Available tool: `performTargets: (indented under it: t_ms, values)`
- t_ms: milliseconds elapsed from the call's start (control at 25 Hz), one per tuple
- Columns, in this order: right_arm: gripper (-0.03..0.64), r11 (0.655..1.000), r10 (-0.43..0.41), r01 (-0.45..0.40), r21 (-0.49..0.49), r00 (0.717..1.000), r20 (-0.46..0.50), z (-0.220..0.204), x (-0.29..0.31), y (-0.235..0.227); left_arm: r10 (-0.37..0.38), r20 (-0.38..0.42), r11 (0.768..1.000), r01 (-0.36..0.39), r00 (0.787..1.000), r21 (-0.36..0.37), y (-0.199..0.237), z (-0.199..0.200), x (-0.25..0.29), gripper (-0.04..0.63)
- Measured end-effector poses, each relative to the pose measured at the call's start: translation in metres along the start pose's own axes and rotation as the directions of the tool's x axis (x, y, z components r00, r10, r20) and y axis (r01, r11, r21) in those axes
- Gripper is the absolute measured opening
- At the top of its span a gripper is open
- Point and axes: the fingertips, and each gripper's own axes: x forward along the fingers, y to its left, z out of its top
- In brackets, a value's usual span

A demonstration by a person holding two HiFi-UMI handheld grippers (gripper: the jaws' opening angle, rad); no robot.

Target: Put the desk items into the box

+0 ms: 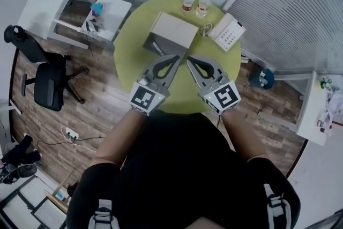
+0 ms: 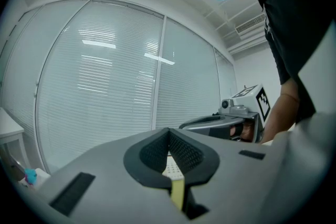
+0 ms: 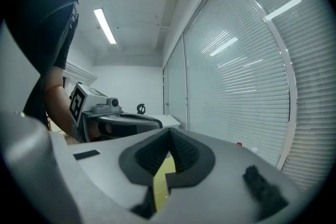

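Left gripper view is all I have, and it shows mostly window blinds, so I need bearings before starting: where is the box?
Observer: The box sits on the round table, just beyond the left gripper.
Operator: What is there to pack?
Observer: A red-labelled bottle, a clear bottle and a white phone, along the table's far edge, to the right of the box.
Operator: Is the other gripper free?
Observer: Yes. The right gripper is shut on nothing, beside the left one.
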Motion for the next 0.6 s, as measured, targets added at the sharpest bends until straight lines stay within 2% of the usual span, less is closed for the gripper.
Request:
performTargets:
  t_ms: [160, 320, 440, 600]
  values:
    - [0.017, 1.000, -0.002, 0.002, 0.004, 1.000, -0.005, -0.0020, -0.0029, 0.0028, 0.002, 0.010, 1.000, -0.002, 1.000, 0.000, -0.0013, 0.0014, -0.0014, 0.006]
    - [0.017, 1.000, 0.001, 0.000, 0.009, 1.000, -0.012, -0.0048, -0.0038, 0.0052, 0.001, -0.020, 1.000, -0.001, 1.000, -0.015, -0.0029, -0.0030, -0.0035, 0.006]
    - [0.017, 1.000, 0.000, 0.000, 0.012, 1.000, -0.014, -0.0051, -0.0038, 0.0062, 0.000, -0.020, 1.000, 0.000, 1.000, -0.004, -0.0031, -0.0030, -0.0041, 0.006]
    - [0.017, 1.000, 0.001, -0.001, 0.017, 1.000, -0.015, -0.0098, -0.0047, 0.0041, 0.005, -0.025, 1.000, -0.005, 1.000, -0.024, -0.0037, -0.0068, -0.0017, 0.006]
